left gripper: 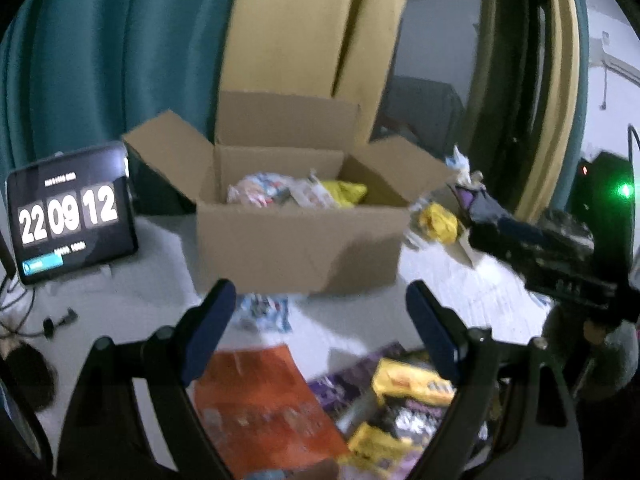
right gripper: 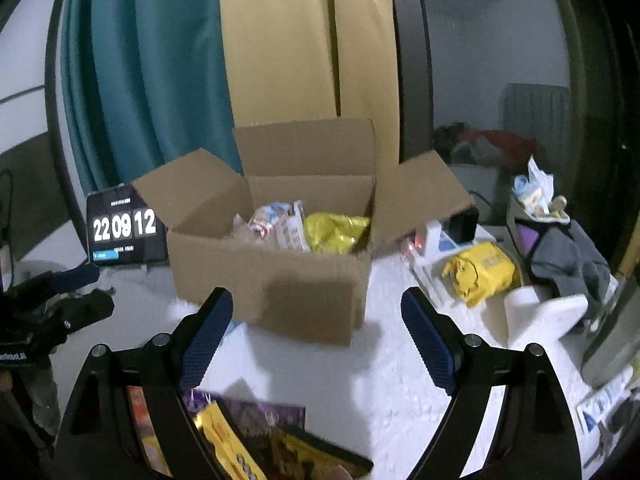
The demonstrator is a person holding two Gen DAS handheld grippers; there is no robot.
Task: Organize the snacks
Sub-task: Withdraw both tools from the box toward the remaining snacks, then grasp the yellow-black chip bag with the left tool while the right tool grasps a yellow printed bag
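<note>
here, open cardboard box (left gripper: 296, 240) at centre frame on a white table (right gripper: 320, 364), snack packets (right gripper: 312, 230) inside, more snacks (left gripper: 272, 404) loose at lower frame, left gripper (left gripper: 320, 332) and right gripper (right gripper: 320, 336) both spread wide, empty, clock tablet (left gripper: 70, 214) at left

Open cardboard box (left gripper: 298, 240) ahead of the jaws, centred beyond both pairs, flaps up and splayed. Inside: yellow crinkled bag (right gripper: 334, 232) right, white-pink packets (right gripper: 276, 220) left. Near side of the jaws, loose on white table: orange packet (left gripper: 260, 404), purple packet (left gripper: 348, 384), yellow packets (left gripper: 408, 384), overlapping. Small blue-white packet (left gripper: 264, 312) touching box front.
</note>
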